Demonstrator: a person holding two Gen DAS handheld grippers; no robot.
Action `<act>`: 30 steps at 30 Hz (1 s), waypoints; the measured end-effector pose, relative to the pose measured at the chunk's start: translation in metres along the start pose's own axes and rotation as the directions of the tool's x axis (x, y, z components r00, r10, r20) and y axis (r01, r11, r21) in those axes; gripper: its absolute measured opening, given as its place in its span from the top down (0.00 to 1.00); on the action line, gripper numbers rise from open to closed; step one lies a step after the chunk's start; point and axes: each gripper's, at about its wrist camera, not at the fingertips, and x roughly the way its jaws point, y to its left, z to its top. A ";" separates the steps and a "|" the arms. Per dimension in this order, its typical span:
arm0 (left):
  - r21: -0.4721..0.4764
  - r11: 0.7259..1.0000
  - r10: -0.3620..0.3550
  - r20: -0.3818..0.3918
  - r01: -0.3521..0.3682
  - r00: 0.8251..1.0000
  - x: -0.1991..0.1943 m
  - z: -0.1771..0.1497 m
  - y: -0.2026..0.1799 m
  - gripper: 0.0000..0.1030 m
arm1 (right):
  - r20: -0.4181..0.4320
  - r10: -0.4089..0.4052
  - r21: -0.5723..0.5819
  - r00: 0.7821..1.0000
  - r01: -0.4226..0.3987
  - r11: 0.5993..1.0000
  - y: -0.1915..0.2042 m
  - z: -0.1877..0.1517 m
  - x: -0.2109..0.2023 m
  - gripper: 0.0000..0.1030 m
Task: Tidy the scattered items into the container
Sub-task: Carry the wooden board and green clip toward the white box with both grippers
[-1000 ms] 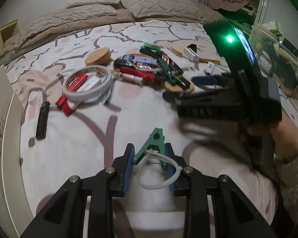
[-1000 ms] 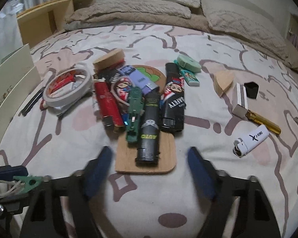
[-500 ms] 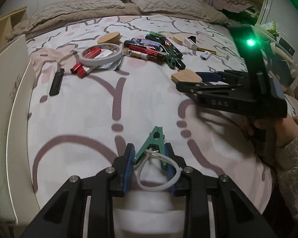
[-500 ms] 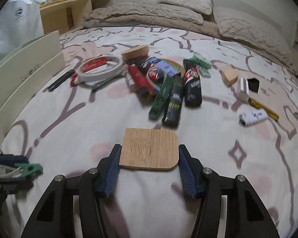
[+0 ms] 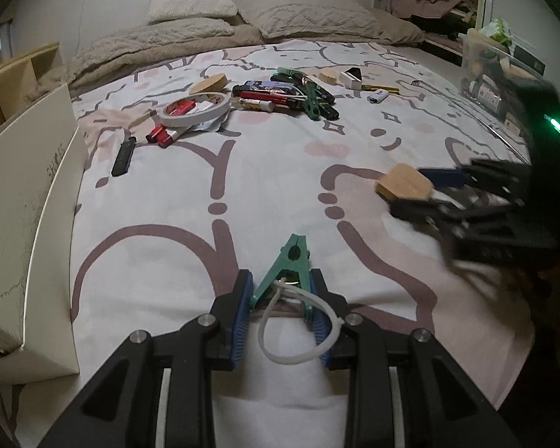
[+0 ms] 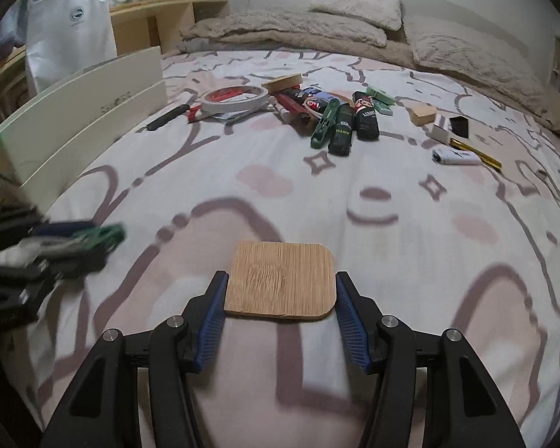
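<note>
both loads carried clear of the bedspread (image 6: 354, 194), ready for dropping off. left gripper (image 5: 282, 308) clamped tight on a green clothespin (image 5: 285, 274) with a white cord loop (image 5: 298, 330), pinched at its handles. right gripper (image 6: 280, 308) half open, pads pressing the side edges of a square bamboo coaster (image 6: 282, 280), held flat. clear storage bin (image 5: 504, 71) off the bed's far right side; remaining clutter (image 6: 317, 112) well apart, mid-bed.

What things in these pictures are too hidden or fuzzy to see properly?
- Left tongs in the right wrist view: smeared by motion blur and cut off by the left edge.
- Clear container in the left wrist view: its contents are dim, and the right tongs' dark body partly covers it.
- Print on the white lighter: too small to read.
</note>
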 end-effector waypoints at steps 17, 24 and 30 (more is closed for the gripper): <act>-0.003 1.000 0.010 0.037 -0.010 0.999 0.004 0.001 -0.004 0.71 | 0.053 -0.065 0.083 0.996 0.060 0.995 0.018 -0.030 -0.028 0.45; 0.000 1.000 -0.003 0.064 0.003 0.998 -0.009 0.005 -0.009 0.71 | 0.042 -0.067 0.114 0.997 0.062 0.992 0.017 -0.029 -0.035 0.45; -0.004 1.000 -0.003 0.075 0.003 0.997 -0.016 0.006 -0.009 0.71 | 0.050 -0.064 0.139 0.997 0.056 0.989 0.017 -0.025 -0.042 0.45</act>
